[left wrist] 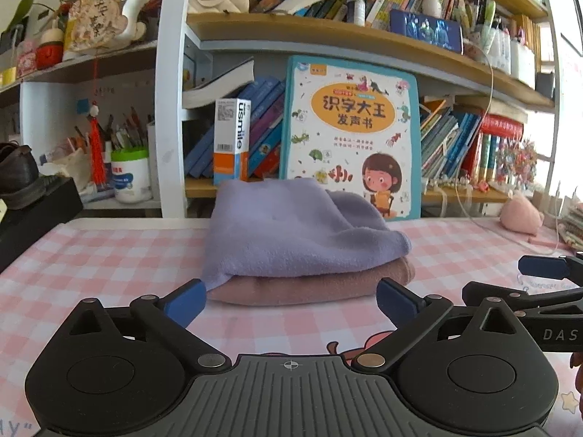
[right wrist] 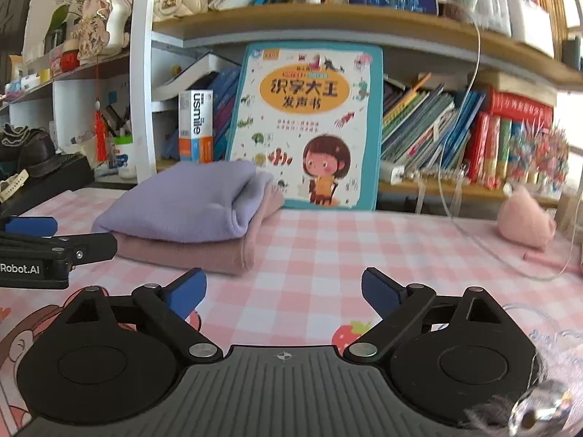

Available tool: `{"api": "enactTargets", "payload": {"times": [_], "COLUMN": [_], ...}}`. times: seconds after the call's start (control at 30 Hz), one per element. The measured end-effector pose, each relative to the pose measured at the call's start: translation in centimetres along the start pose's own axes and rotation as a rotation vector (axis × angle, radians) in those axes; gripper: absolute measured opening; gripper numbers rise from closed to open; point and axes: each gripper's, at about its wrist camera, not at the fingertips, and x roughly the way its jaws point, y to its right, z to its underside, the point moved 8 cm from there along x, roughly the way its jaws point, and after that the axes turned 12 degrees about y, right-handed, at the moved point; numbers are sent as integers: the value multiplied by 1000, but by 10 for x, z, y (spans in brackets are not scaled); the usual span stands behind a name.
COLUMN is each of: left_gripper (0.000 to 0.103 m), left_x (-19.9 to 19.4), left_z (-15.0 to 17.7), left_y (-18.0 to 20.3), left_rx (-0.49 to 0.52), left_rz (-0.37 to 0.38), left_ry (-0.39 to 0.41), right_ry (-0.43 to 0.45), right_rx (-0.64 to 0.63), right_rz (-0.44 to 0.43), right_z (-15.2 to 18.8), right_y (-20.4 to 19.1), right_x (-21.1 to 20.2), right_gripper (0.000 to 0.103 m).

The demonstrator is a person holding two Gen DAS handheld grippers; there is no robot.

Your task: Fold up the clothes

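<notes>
A folded lilac garment [left wrist: 291,229] lies on top of a folded dusty-pink garment [left wrist: 309,286] at the back of the table; the same lilac garment [right wrist: 182,204] and pink garment [right wrist: 189,255] appear left of centre in the right wrist view. My left gripper [left wrist: 291,302] stands open just in front of the stack, nothing between its blue pads, its left pad close to a hanging lilac corner. My right gripper [right wrist: 284,291] is open over bare tablecloth, to the right of the stack. Each gripper shows at the edge of the other's view.
A pink checked tablecloth [right wrist: 364,247] covers the table. A large children's book [left wrist: 349,134] leans against crowded bookshelves behind the stack. A pink plush [right wrist: 524,222] and thin cable [right wrist: 473,233] lie at the right. A dark shoe on a black box [left wrist: 22,189] sits at the left.
</notes>
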Motion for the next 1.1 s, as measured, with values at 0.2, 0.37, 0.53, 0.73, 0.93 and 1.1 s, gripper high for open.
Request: {"api": "enactTargets", "payload": {"times": [0.2, 0.37, 0.53, 0.73, 0.93, 1.1], "left_gripper": [102, 102, 103, 103, 103, 103], "left_x": [3, 6, 8, 9, 9, 9], "left_z": [4, 7, 9, 10, 10, 10], "left_y": [-3, -6, -3, -3, -1, -1], "left_rx": [-24, -31, -14, -3, 8, 8], "left_rz": [-3, -21, -22, -28, -28, -30], "left_ry": [-18, -38, -63, -78, -77, -82], "right_ry": [-3, -10, -19, -22, -27, -30], "right_rx": [7, 1, -6, 1, 8, 14], "right_rz": [5, 19, 23, 30, 30, 30], "right_z": [-1, 0, 1, 1, 2, 2], "right_y": [2, 2, 1, 3, 4, 5], "right_x": [1, 1, 3, 3, 4, 5], "right_gripper": [95, 98, 99, 100, 100, 100]}}
